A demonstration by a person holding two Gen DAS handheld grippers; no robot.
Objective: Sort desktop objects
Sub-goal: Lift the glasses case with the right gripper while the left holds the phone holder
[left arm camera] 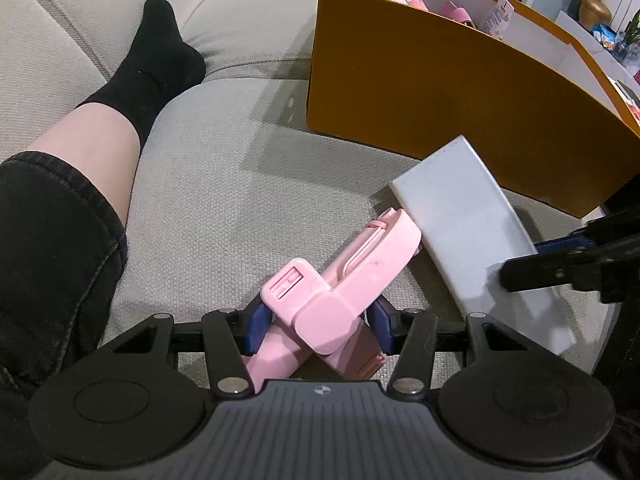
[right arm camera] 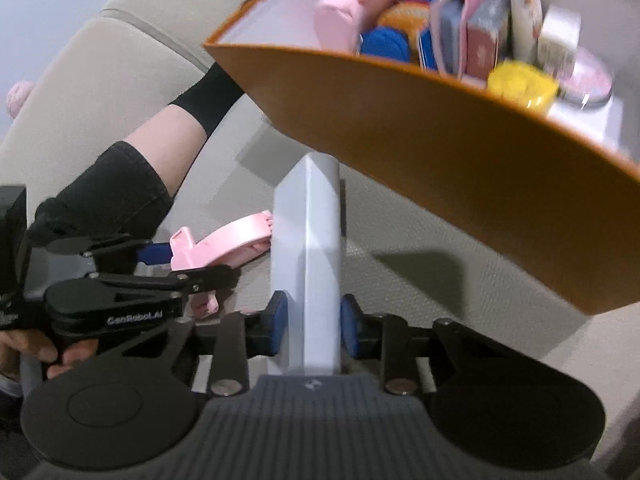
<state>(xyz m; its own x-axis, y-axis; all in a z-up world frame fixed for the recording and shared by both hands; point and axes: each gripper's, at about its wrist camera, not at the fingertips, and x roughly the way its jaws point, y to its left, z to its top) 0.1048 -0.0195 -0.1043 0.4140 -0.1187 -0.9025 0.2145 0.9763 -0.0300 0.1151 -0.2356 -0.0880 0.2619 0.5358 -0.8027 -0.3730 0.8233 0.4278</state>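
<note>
My left gripper (left arm camera: 316, 326) is shut on a pink folding stand (left arm camera: 340, 280), holding it just above the grey sofa cushion (left arm camera: 224, 184); the stand also shows in the right wrist view (right arm camera: 224, 246). My right gripper (right arm camera: 314, 324) is shut on a long white-grey box (right arm camera: 308, 240), which shows in the left wrist view (left arm camera: 476, 224) next to the pink stand. The orange storage box (left arm camera: 440, 92) stands just beyond both, open at the top; in the right wrist view (right arm camera: 440, 152) it holds several items.
A person's leg in a black sock (left arm camera: 152, 60) lies across the sofa on the left. Inside the orange box are a pink pouch (right arm camera: 356, 4), blue and yellow items (right arm camera: 520, 84) and small cartons. A cluttered table (left arm camera: 616, 44) stands far right.
</note>
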